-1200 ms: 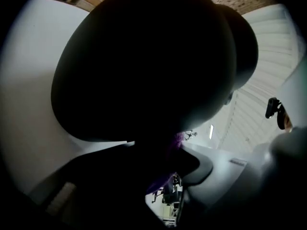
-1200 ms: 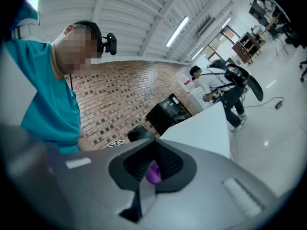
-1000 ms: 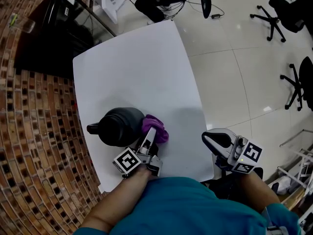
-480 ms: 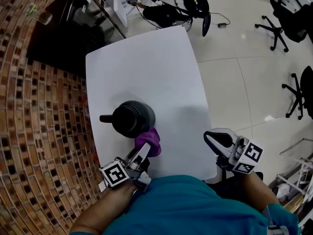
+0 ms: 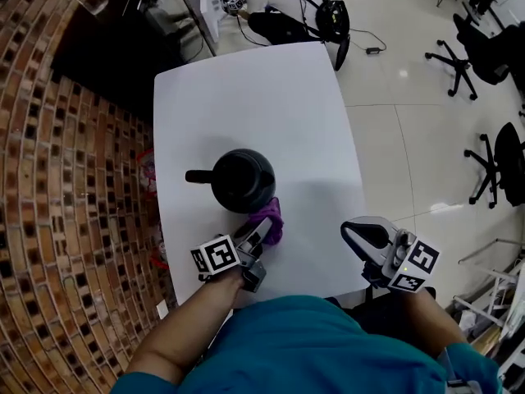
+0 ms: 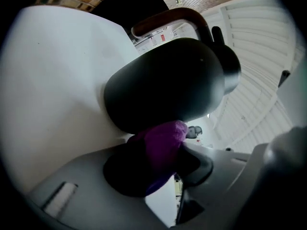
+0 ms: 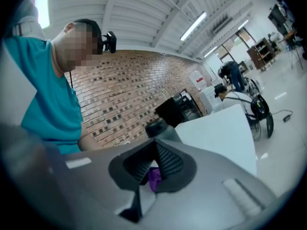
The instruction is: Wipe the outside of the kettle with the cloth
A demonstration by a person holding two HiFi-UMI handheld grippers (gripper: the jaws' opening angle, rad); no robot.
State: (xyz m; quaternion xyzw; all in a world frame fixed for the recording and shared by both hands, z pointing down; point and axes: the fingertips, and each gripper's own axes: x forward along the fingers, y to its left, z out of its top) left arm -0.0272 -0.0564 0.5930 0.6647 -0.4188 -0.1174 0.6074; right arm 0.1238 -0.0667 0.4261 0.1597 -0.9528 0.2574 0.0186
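Note:
A black kettle (image 5: 240,180) stands on the white table (image 5: 262,105), its handle (image 5: 197,176) pointing left. My left gripper (image 5: 261,232) is shut on a purple cloth (image 5: 270,218), which presses against the kettle's near right side. In the left gripper view the cloth (image 6: 160,147) bulges between the jaws of the left gripper (image 6: 160,164), right under the kettle's dark belly (image 6: 168,80). My right gripper (image 5: 361,235) hangs off the table's near right corner, shut and empty. The right gripper (image 7: 152,164) view shows the kettle's lid (image 7: 156,127) and a bit of cloth (image 7: 153,177) beyond.
A brick-patterned surface (image 5: 74,220) runs along the table's left side, with a black cabinet (image 5: 123,39) at the far left. Office chairs (image 5: 492,154) stand on the glossy floor to the right, and cables with a bag (image 5: 328,19) lie beyond the table's far edge.
The left gripper has dragged the cloth along the kettle's near side, from its right flank to its front and back toward the right. The right gripper has stayed put.

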